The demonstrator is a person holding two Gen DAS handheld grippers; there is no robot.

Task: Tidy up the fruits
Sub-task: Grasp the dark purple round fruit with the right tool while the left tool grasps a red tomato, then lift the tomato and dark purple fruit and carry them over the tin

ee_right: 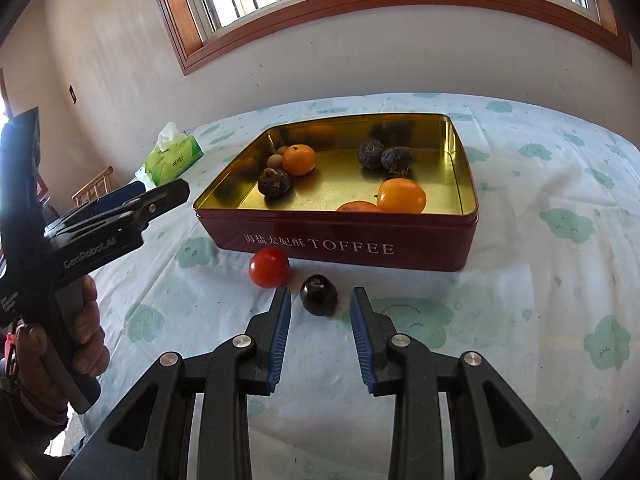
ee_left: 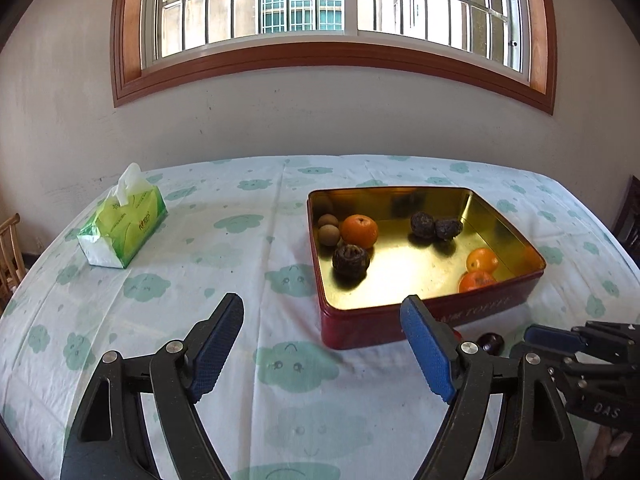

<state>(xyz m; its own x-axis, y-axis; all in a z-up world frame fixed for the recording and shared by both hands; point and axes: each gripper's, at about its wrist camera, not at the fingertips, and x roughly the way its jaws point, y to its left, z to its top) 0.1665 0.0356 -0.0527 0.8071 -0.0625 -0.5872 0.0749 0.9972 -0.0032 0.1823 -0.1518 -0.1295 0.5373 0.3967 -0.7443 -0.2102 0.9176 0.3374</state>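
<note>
Hovering low over the tabletop, the right tongs stand spread, a dark plum lying between their tips, untouched. A tomato sits just left of it, the tin of fruit beyond. The left tongs are spread wide and hold nothing, tin ahead to their right.

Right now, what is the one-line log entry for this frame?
right claw: open, aimed at dark fruit | left claw: open, idle | red tomato: on cloth | toffee tin: holds oranges, dark fruits
</note>
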